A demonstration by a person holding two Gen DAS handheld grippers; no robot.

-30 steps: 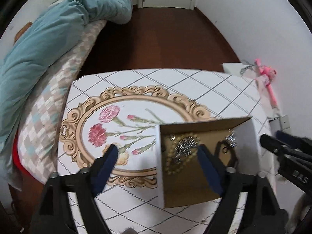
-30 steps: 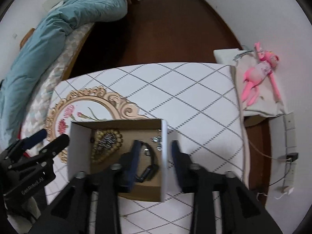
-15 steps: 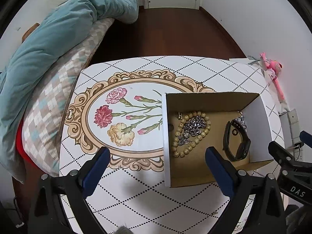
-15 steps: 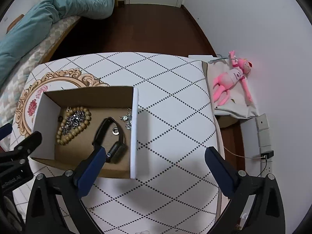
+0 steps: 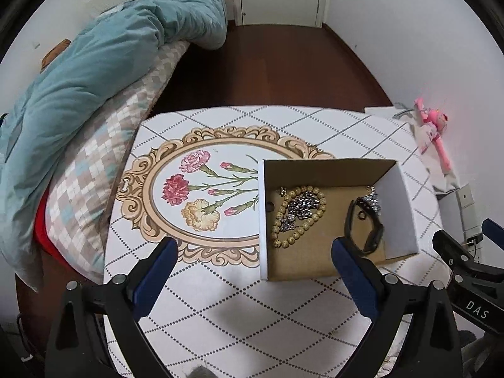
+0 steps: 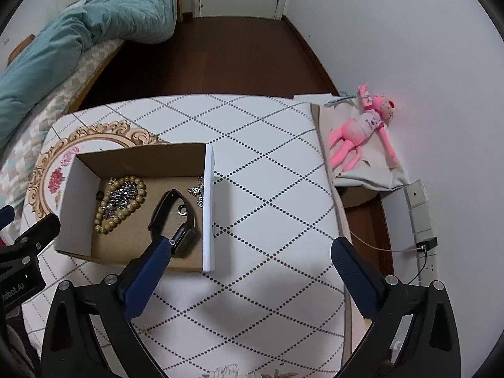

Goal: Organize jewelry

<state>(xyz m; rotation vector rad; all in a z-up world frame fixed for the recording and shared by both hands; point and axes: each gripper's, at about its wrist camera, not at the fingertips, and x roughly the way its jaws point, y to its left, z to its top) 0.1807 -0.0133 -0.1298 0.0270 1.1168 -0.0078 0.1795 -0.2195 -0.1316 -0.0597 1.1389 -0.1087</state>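
Note:
An open cardboard box (image 5: 406, 208) (image 6: 208, 208) stands on the patterned table. Inside lie a wooden bead bracelet (image 5: 296, 236) (image 6: 121, 212), a silver chain (image 5: 304, 204) (image 6: 121, 195), a black wristband (image 5: 362, 226) (image 6: 174, 220) and small silver charms (image 5: 371, 200) (image 6: 197, 192). My left gripper (image 5: 255, 267) is open and empty, above the table near the box's front left corner. My right gripper (image 6: 249, 267) is open and empty, above the table by the box's right wall.
The table top (image 5: 239, 308) (image 6: 267, 163) has a diamond pattern and a floral oval print (image 5: 195, 195). A bed with a teal duvet (image 5: 94, 69) lies to the left. A pink plush toy (image 6: 359, 135) lies on a bag at the right, by wall sockets (image 6: 419, 208).
Both grippers have opened wide and drawn back and up from the box. The right gripper has let go of the box's right wall. The box stays on the table.

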